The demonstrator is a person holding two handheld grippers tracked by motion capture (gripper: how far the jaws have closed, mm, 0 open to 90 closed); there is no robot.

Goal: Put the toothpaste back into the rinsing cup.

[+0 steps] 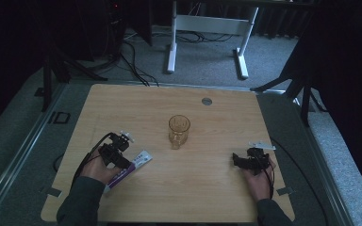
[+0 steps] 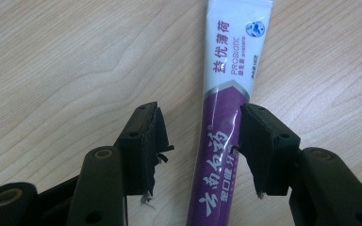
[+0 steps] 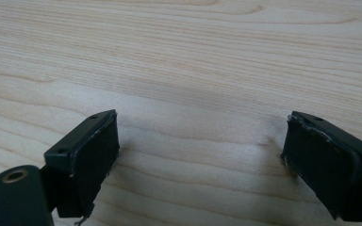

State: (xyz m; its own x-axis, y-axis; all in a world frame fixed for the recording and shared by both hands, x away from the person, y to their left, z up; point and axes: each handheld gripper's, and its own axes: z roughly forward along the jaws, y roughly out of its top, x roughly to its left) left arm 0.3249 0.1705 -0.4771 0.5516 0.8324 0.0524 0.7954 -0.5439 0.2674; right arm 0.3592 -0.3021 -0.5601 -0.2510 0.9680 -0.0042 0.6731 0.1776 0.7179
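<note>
Table (image 1: 207, 188): wooden, light.
Glass (image 1: 179, 131): upright, table centre.
Tube (image 2: 226, 127): purple and white, flat on table, near left.
Left gripper (image 2: 200, 141): jaws parted astride tube, right jaw touching it.
Right gripper (image 3: 200, 150): jaws wide apart over bare wood, near right.

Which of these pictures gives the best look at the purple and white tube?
The left gripper view: the tube lies close up between the open jaws, its print readable. The high view shows it small, beside the left gripper. The right gripper view faces bare wood.
</note>
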